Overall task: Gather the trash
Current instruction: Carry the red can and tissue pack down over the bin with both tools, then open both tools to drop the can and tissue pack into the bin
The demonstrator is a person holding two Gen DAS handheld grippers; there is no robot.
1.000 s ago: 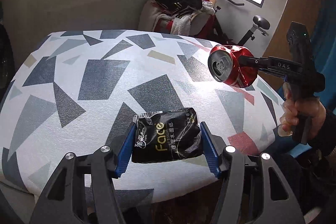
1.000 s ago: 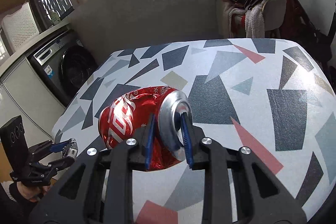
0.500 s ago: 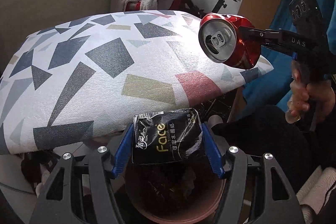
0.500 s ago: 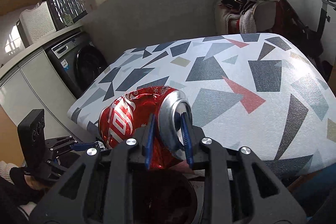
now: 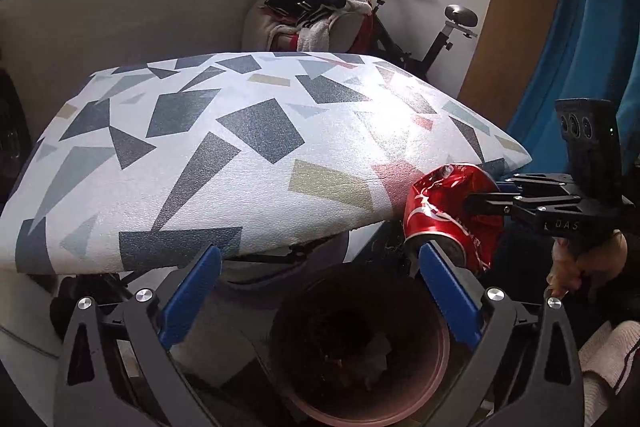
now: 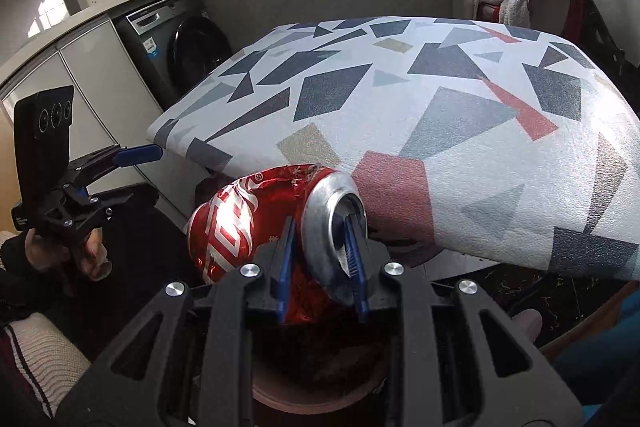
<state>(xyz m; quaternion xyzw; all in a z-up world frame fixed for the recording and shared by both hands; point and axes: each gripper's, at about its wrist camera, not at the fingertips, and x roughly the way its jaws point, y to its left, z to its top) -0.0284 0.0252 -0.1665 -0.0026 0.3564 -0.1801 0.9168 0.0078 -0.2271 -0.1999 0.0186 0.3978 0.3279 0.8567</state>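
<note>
My left gripper [image 5: 320, 267] hangs over a round, pink-rimmed trash bin [image 5: 436, 379]. Its jaws are opening wide and nothing is between the blue pads [image 5: 448, 295]. The bin's inside is dark, with scraps at the bottom; the black tissue packet cannot be made out. My right gripper [image 6: 320, 227] is shut on the top rim of a crushed red soda can [image 6: 232, 223], one finger inside the mouth. The can [image 5: 448, 211] hangs just above the bin [image 6: 320, 399], beside the table's edge. In the right wrist view the left gripper [image 6: 132, 175] shows at the left, held by a hand.
A table with a white cloth of grey, blue and red shapes [image 5: 240, 147] fills the middle and overhangs the bin. Behind stand a chair piled with clothes [image 5: 312, 15] and an exercise bike [image 5: 440, 27]. A washing machine [image 6: 188, 43] stands at the left.
The black tissue packet has dropped out of my left gripper, whose jaws have spread wide. Both grippers have moved off the table's edge to above the bin, and the can has sunk lower.
</note>
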